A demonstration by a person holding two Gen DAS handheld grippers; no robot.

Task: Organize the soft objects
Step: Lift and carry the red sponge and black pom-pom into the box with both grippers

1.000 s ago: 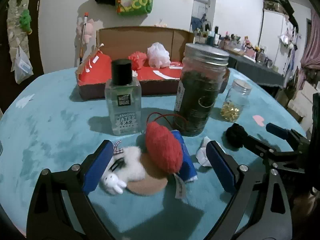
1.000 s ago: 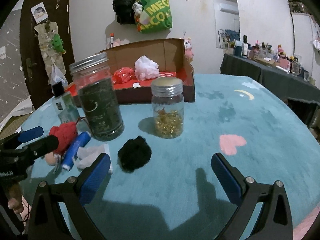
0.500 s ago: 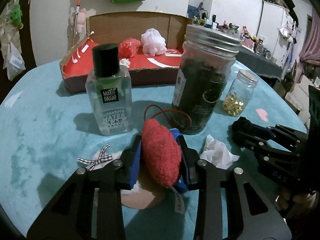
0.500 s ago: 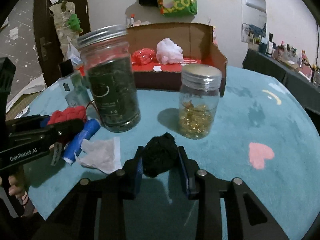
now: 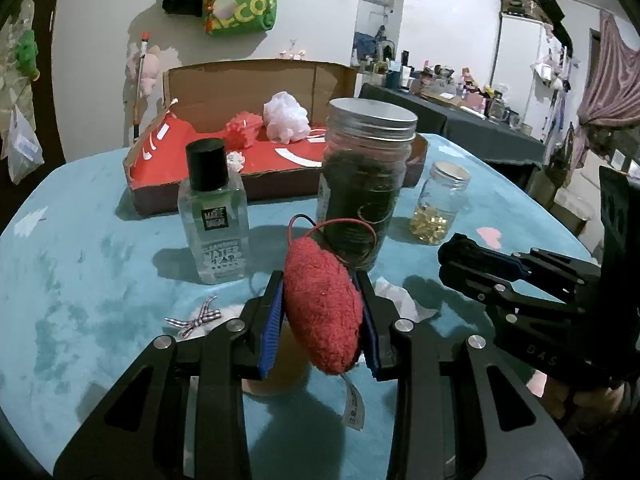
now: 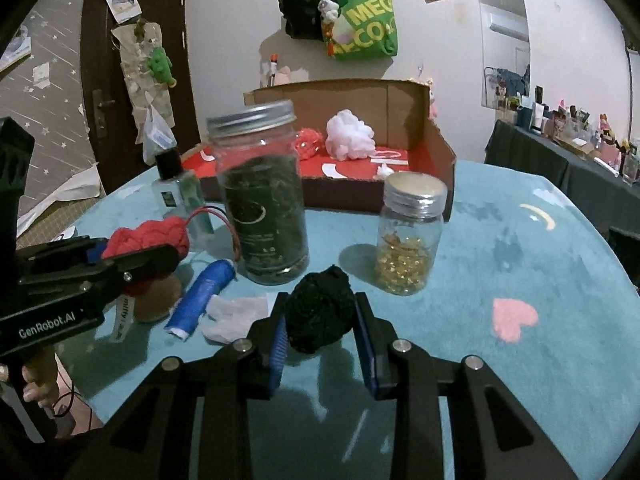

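Note:
My left gripper (image 5: 320, 316) is shut on a red fuzzy plush (image 5: 322, 308) with a red cord loop and a white tag, held just above the teal table. My right gripper (image 6: 322, 320) is shut on a black fluffy pom-pom (image 6: 320, 308), also slightly off the table. In the right wrist view the left gripper (image 6: 132, 258) shows at the left with the red plush (image 6: 148, 236) in it. The red cardboard box (image 5: 176, 184) at the back holds a red mesh puff (image 5: 244, 130) and a white mesh puff (image 5: 286, 118).
A clear cleansing-water bottle (image 5: 214, 216), a tall dark jar (image 5: 366, 188) and a small jar of gold bits (image 5: 438, 204) stand between the grippers and the box. A blue tube (image 6: 204, 296), crumpled tissue (image 6: 236, 316), a round tan pad (image 5: 280, 360) and a checked bow (image 5: 196, 316) lie near.
Both grippers went from wide open to shut, the left on the red plush and the right on the black pom-pom. Both things have since lifted slightly off the table.

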